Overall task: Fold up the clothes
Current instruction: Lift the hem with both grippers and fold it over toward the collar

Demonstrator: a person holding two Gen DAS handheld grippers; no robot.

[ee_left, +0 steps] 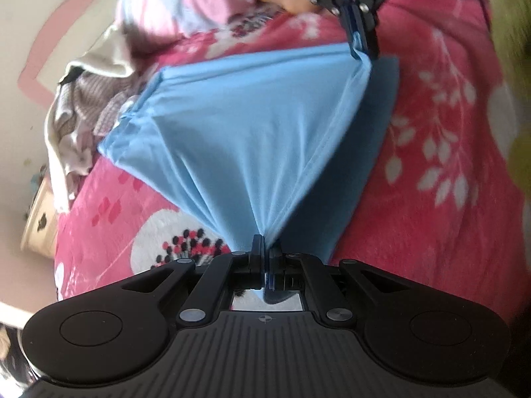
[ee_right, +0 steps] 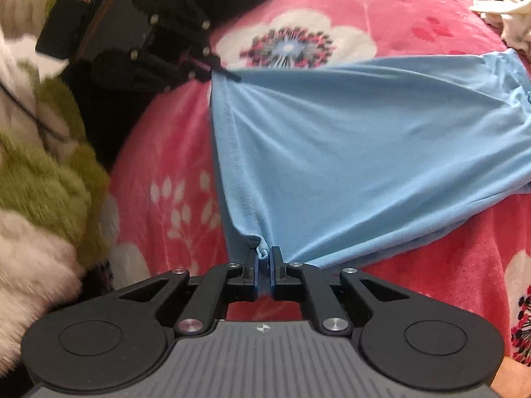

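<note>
Left gripper [ee_left: 265, 248] and right gripper [ee_right: 264, 258] each clenched on shirt [ee_left: 252, 126] hem corners; soft, light, drapes toward 12 o'clock.

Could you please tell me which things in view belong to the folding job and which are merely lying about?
In use: blue garment, left gripper, right gripper, each shut on a corner.

Lying about: pink floral blanket underneath, heap of pale clothes, green-and-white fluffy fabric.

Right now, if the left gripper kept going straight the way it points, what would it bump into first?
Probably the light blue garment it already pinches, stretched right ahead of the left gripper; the pink flowered blanket lies beneath, though depth is unclear.
</note>
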